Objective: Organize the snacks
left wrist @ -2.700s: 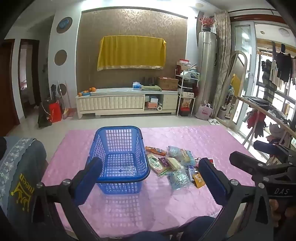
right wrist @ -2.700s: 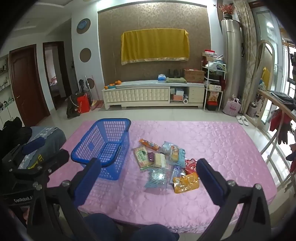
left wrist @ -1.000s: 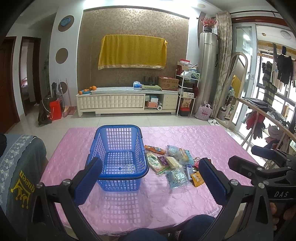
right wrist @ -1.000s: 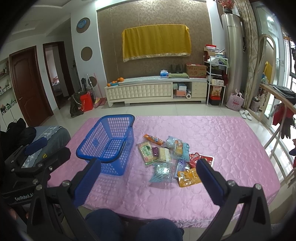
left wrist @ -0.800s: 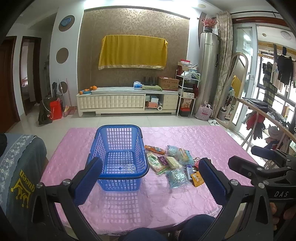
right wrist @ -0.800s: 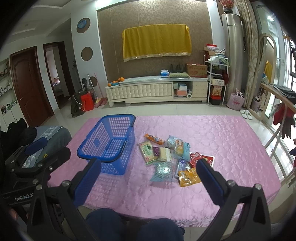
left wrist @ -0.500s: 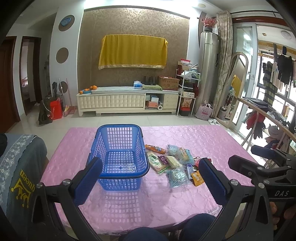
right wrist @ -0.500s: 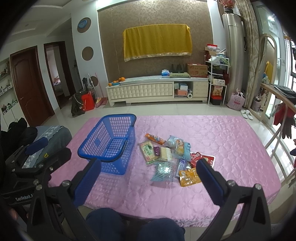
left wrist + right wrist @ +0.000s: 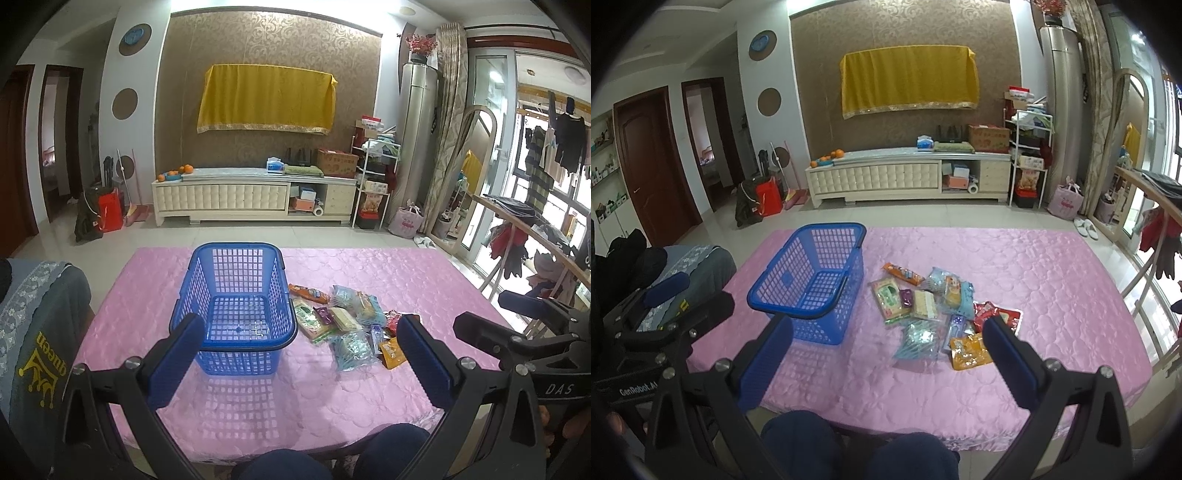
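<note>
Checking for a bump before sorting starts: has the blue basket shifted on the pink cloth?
No. The blue basket sits by the same snack pile on the pink cloth.

The printing on the snack packets (image 9: 925, 308) is staying too small for me to read. The packets are overlapping, so some are lying partly hidden under others. My left finger (image 9: 173, 360) is covering the near corner of the blue basket (image 9: 236, 291). My knees (image 9: 857, 443) are hiding the near edge of the counter (image 9: 1052, 280).
</note>
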`<state>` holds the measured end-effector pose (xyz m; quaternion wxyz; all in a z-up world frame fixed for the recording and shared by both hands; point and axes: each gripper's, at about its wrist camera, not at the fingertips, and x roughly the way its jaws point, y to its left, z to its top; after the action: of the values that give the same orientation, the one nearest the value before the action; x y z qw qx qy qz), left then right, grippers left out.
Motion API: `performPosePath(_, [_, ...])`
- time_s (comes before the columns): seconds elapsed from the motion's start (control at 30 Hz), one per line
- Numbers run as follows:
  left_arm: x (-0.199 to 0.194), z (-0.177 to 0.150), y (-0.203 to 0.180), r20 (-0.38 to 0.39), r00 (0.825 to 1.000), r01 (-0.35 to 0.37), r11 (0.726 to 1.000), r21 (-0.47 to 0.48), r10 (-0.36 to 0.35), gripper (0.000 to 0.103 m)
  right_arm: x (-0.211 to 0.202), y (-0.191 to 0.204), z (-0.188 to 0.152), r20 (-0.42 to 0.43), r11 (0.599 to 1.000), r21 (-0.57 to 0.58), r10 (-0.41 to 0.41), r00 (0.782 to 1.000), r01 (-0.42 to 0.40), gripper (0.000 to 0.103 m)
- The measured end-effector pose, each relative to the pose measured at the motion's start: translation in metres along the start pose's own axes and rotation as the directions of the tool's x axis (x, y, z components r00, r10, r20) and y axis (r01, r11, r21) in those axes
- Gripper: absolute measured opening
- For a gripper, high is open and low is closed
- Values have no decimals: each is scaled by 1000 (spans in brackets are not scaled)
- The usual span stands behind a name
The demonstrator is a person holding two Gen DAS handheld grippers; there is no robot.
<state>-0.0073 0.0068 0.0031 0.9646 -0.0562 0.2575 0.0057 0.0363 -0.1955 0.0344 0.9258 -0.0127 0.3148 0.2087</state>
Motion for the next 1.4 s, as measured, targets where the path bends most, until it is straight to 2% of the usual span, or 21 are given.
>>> performPosePath(0.47, [4,0,-5,-16,1000,5,1000,14,-5,103,3,-5,-1,-9,1000,16,22,1000,-22,103])
performPosePath(0.6, [12,8,-16,-20,1000,21,998,63,-20,103,1,-14,4,10,999,18,32,999,-32,103])
performPosePath(0.8, [35,20,-33,-40,998,52,994,91,-48,103,2,-30,14,64,999,-30,-32,997,34,103])
performPosePath(0.9, [49,25,-40,-33,999,31,996,83,-28,103,8,-38,16,100,990,-76,-108,989,116,103])
performPosePath(1.03, [80,24,-53,-103,993,69,994,79,-61,103,21,-54,14,99,982,-124,-130,987,142,103])
performPosePath(1.17, [109,11,-68,-170,983,83,993,82,-68,103,39,-79,8,69,983,-83,-159,985,164,103])
performPosePath(1.27, [133,-2,-79,-236,969,96,993,72,-77,103,57,-98,4,3,985,-53,-163,987,163,103])
performPosePath(1.33, [147,-9,-86,-279,957,103,992,67,-80,103,69,-112,-1,-48,991,-18,-130,990,129,103])
performPosePath(1.4, [160,-17,-93,-319,946,96,993,75,-67,103,80,-122,-7,-93,990,0,-138,986,139,103])
